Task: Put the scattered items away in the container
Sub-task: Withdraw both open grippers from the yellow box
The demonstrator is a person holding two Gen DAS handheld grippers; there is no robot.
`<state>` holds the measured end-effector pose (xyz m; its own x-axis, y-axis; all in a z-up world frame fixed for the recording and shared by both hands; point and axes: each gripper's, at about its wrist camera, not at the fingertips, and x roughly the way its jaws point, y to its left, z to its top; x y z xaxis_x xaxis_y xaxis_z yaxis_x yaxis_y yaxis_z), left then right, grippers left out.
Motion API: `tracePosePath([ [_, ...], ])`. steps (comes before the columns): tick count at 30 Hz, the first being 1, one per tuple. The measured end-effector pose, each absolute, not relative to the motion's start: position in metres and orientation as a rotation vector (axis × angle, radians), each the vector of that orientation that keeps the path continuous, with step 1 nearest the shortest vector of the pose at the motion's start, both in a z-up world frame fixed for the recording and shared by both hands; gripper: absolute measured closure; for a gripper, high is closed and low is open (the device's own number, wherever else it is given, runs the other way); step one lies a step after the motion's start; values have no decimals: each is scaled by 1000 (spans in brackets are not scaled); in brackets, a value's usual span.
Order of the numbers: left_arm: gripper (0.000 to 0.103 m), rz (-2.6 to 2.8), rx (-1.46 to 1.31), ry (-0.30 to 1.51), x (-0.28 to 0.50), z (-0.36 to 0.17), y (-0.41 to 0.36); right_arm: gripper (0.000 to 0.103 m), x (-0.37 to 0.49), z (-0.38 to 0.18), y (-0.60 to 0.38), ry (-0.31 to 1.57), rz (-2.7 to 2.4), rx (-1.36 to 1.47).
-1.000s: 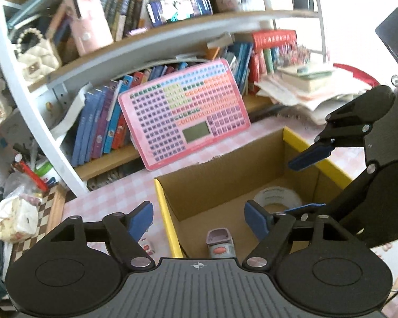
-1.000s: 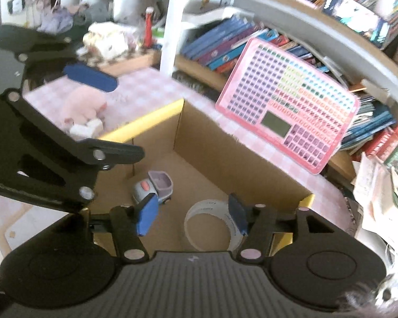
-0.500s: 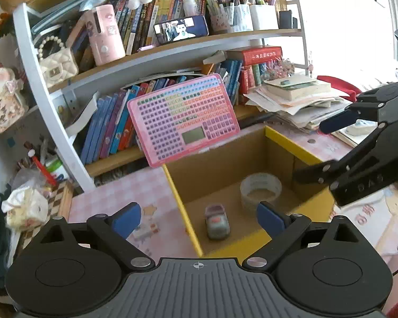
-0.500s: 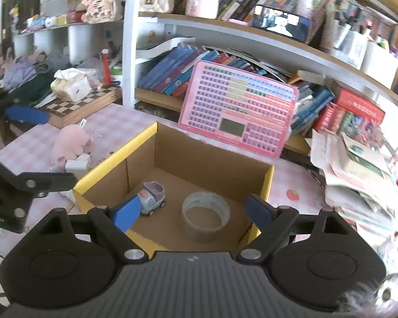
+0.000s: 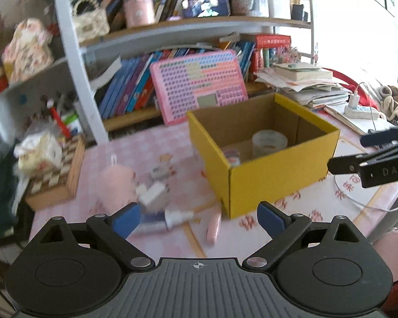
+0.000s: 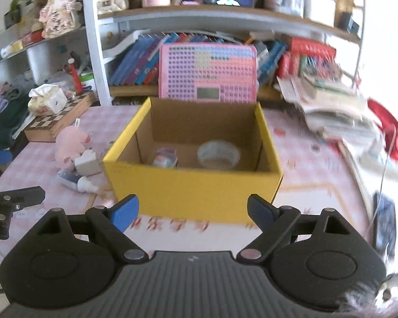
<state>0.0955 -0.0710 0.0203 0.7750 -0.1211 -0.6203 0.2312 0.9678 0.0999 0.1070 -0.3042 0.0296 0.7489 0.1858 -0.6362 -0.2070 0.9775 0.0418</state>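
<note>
Left wrist view: the left claw (image 5: 198, 218) is spread wide with nothing between its blue pads, hanging above the bench (image 5: 291, 209) on the near side of the yellow cardboard box (image 5: 276, 175). The box is the landmark here. Inside it, on the floor, a roll of clear tape (image 5: 269, 143) sits toward the far right corner, and a small toy car (image 5: 232, 156) lies just left of the tape, close to the near wall. Outside the box, off its left wall, loose items lie on the bench: a pink plush (image 5: 116, 185), a white block (image 5: 152, 193) just beside the plush on the side nearer the box, a small tube or bottle (image 5: 169, 218) in front of those, and a pink oblong piece (image 5: 212, 229) near the box's front-left corner. These are blurred, so finer detail cannot be told. Behind the box a pink button board (image 5: 197, 86) leans against the bookshelf (image 5: 156, 42). To the box's right, the right claw (image 5: 368, 156) shows from the side.

Right wrist view: the right claw (image 6: 193, 213) is also spread wide and empty, facing the box's front wall, with the tape and car visible inside.
</note>
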Motion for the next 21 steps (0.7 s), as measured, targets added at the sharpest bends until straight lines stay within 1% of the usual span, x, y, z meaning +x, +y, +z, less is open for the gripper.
tracePosePath([
  [3,7,-177,150,676,88,16,-56,14,92,21,-294,705,187,-1],
  [7,7,-154,147,676,80,12,-42,10,74,14,-279,693,143,12],
  [13,7,-133,128,680,68,6,-22,7,60,9,-251,673,121,-52],
  [17,7,-132,97,695,59,1,-12,1,52,8,-229,666,145,-108],
  [21,6,-134,73,707,51,-4,-2,0,44,6,-205,666,187,-159],
])
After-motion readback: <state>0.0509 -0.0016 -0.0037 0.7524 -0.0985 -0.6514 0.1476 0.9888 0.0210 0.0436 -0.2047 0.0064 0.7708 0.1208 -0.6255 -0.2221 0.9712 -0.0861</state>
